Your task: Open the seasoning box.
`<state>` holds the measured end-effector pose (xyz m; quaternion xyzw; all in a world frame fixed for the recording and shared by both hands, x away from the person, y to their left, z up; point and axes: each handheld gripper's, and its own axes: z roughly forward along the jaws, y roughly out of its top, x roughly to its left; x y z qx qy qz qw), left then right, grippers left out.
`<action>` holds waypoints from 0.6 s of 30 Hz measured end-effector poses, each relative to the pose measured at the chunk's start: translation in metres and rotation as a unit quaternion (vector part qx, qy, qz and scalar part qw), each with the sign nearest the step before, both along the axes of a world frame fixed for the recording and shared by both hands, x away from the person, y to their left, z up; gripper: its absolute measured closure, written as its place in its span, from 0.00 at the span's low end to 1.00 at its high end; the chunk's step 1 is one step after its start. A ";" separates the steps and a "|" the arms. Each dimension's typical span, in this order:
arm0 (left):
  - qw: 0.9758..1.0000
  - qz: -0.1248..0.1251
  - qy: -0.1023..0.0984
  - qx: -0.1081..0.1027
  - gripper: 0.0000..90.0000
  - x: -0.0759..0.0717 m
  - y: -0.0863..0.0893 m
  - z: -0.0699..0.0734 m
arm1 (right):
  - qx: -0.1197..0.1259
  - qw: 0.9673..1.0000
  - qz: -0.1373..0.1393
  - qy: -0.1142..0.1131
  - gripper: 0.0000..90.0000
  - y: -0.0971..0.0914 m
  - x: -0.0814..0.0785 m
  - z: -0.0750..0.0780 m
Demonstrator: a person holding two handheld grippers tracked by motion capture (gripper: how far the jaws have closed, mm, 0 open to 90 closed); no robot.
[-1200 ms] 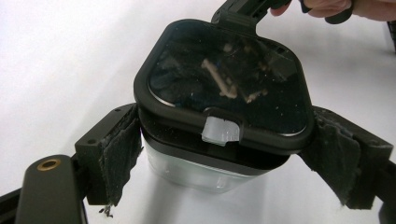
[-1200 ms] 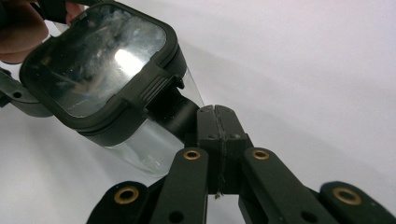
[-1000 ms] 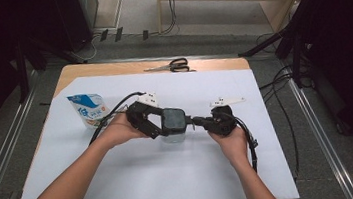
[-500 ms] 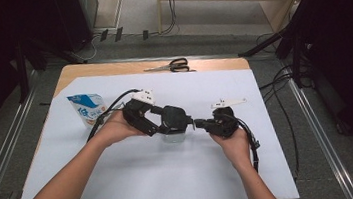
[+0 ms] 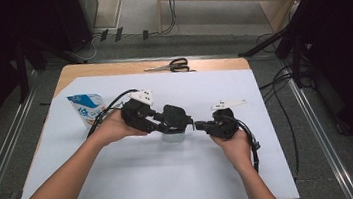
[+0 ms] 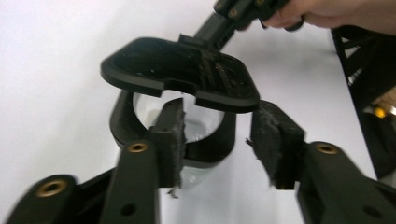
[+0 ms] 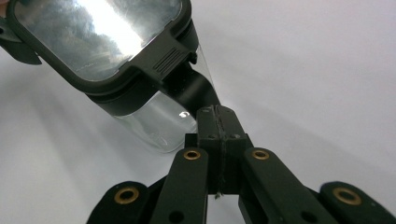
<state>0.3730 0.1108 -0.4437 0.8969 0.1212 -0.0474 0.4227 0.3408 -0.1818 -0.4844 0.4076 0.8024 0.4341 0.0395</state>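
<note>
Lid [image 6: 182, 74] tab pinched by right tongs [image 7: 218, 122] — left tongs [image 6: 217, 144] closing, straddle jar [image 6: 187, 135] rim, not gripping.

Left gripper [image 5: 167, 123] in the left hand [image 5: 112, 128] points right, jaws part open and just been closing; right gripper [image 5: 200, 125] in the right hand [image 5: 232, 143] points left toward it, jaws clamped together
</note>
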 end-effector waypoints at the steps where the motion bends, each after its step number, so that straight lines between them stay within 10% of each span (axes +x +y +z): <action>1: 1.000 -0.005 0.000 0.006 0.67 0.000 0.000 0.000 | 0.001 1.000 0.000 0.000 1.00 0.000 0.000 0.000; 18: 1.000 -0.021 -0.005 0.003 0.96 -0.002 -0.003 0.016 | -0.003 1.000 0.004 0.000 1.00 0.002 0.001 -0.001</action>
